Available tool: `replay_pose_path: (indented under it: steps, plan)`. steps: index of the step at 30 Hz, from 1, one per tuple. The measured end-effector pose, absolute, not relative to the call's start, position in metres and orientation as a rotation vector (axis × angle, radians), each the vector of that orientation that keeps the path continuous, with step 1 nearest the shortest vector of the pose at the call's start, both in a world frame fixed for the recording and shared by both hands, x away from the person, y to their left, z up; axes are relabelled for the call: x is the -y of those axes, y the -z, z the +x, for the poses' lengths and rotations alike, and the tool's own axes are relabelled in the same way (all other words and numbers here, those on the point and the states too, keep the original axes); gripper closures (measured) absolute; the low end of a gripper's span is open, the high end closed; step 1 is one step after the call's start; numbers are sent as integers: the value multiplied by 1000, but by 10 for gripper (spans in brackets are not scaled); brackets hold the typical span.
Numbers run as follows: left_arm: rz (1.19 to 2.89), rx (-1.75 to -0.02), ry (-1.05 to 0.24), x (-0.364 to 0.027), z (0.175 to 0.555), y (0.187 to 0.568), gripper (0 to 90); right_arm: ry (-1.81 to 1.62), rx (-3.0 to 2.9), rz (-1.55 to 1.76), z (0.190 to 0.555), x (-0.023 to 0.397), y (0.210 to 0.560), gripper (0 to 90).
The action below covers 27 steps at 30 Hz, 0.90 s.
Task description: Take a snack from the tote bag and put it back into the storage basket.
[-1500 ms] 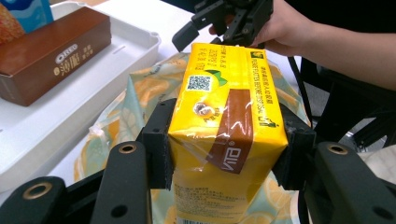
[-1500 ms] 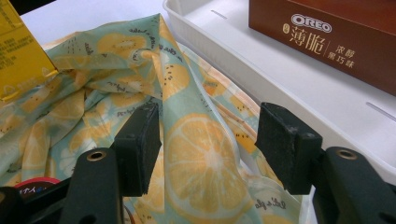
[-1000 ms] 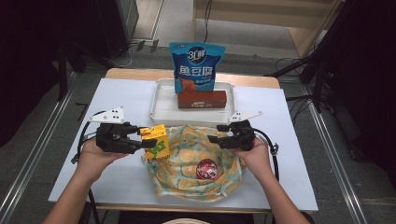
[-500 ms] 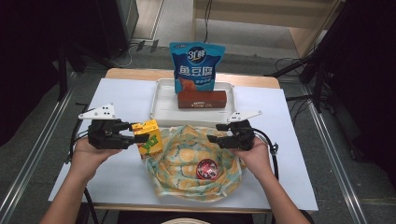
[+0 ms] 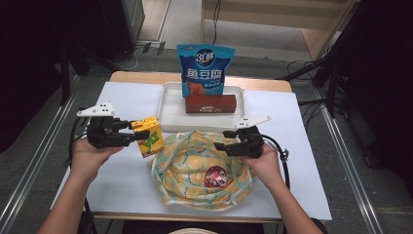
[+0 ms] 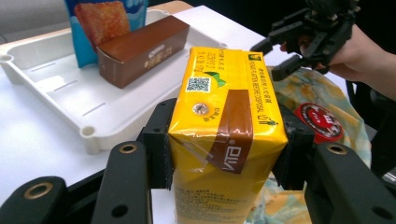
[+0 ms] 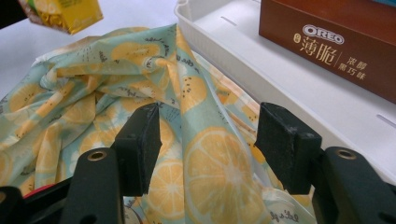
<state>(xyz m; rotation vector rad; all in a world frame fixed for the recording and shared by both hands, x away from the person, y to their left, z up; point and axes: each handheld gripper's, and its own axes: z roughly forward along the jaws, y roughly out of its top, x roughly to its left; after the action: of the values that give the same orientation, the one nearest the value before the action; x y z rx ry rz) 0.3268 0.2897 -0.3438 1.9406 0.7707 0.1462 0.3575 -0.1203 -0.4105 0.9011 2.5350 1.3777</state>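
Honestly, my left tongs [image 5: 127, 135] are pinching the yellow drink carton [image 5: 149, 137] just left of the lemon cloth [image 5: 195, 165]; right tongs [image 5: 225, 144] spread over it. Slick carton might slip and drop.

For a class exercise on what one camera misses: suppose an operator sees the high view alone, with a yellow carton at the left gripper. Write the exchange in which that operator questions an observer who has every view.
Operator: Is the yellow carton really clamped?
Observer: Yes. The left gripper view shows the left gripper with a black pad pressed flat on each side of it.
Operator: What is the brown box in the white tray?
Observer: The right gripper view shows OREO printed on its side, with Chinese characters below.
Operator: Is the right gripper holding the lemon-print cloth?
Observer: No. Its jaws stand apart, and a raised fold of cloth lies between them, untouched by either pad.
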Motion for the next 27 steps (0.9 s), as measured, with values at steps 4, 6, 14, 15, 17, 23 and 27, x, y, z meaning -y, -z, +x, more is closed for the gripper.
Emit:
replay_pose_path:
  steps: [4,6,14,15,17,23,27]
  plan:
    - [1940,-781,-152,-288,334,342,507,-1374,-2540,902,357,119,411,410]
    - [1943,-780,-158,-287,335,341,507,-1371,-2543,906,357,119,412,410]
    - [1958,-776,-162,-282,346,339,508,-1379,-2537,901,358,119,411,410]
    - [1954,-776,-162,-281,350,338,508,-1381,-2537,903,358,119,411,410]
    - [1957,-773,-164,-280,352,337,508,-1384,-2542,913,359,119,412,410]
    - [1964,-765,-154,-270,366,334,508,-1385,-2544,903,359,118,412,410]
    - [1971,-766,-141,-266,372,333,508,-1389,-2535,910,359,119,411,410]
